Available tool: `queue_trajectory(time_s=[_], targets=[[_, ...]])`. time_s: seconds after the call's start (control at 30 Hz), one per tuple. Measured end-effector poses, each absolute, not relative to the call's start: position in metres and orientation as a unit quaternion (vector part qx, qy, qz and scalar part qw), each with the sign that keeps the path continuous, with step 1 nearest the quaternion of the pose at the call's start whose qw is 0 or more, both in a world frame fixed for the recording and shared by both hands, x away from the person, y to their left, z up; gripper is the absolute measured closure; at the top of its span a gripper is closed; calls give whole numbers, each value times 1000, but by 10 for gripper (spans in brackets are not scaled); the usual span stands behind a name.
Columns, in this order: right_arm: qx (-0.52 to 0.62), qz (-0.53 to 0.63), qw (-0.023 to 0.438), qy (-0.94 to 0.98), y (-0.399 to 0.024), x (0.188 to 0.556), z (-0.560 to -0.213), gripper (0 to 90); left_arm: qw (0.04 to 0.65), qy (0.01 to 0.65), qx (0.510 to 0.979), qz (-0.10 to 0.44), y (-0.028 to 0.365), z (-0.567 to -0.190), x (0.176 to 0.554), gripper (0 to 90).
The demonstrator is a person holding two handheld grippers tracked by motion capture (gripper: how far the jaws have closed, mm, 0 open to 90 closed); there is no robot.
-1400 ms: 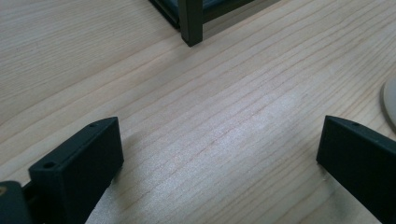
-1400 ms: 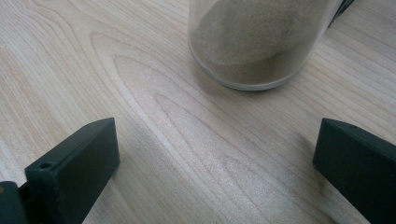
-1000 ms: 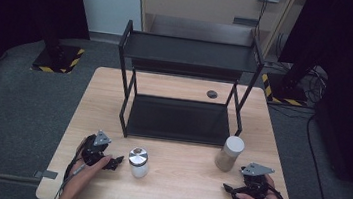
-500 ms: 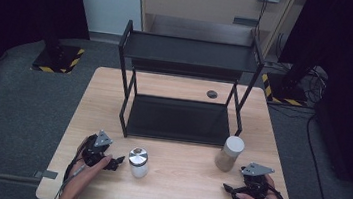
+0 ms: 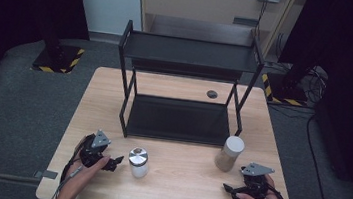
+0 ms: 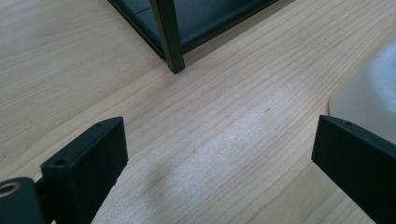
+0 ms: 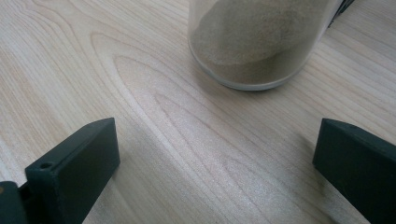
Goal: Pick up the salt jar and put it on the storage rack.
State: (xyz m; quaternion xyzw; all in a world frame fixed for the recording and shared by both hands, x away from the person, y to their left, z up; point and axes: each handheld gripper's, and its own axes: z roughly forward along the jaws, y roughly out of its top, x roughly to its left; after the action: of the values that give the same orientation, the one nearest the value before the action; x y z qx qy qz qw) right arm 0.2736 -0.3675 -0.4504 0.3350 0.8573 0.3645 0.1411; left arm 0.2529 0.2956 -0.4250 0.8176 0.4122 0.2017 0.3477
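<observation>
A small white jar with a silver lid [image 5: 138, 161] stands near the table's front left. My left gripper [image 5: 117, 161] lies just left of it, pointing at it. Its jaws are open and have just closed a little, with bare wood between them [image 6: 219, 135]. The jar's pale side [image 6: 369, 93] shows just beyond the right jaw. A taller clear jar of brown powder with a white lid [image 5: 229, 153] stands at the front right. My right gripper [image 5: 228, 190] rests on the table in front of it, open and apart from it [image 7: 217, 140], facing the jar's base [image 7: 257, 42].
A black two-level rack [image 5: 189, 55] stands across the middle of the wooden table [image 5: 179, 193]; its front left leg [image 6: 168, 37] is close ahead of my left gripper. A small black round disc [image 5: 212, 94] lies behind the rack. Bare wood separates the two jars.
</observation>
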Motion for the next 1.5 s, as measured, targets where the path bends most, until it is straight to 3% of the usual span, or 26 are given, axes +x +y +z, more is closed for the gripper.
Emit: queue_trajectory(time_s=[1.5], targets=[[333, 365, 141, 858, -368, 274, -450, 14, 351, 300, 874, 150, 279, -396, 256, 21]])
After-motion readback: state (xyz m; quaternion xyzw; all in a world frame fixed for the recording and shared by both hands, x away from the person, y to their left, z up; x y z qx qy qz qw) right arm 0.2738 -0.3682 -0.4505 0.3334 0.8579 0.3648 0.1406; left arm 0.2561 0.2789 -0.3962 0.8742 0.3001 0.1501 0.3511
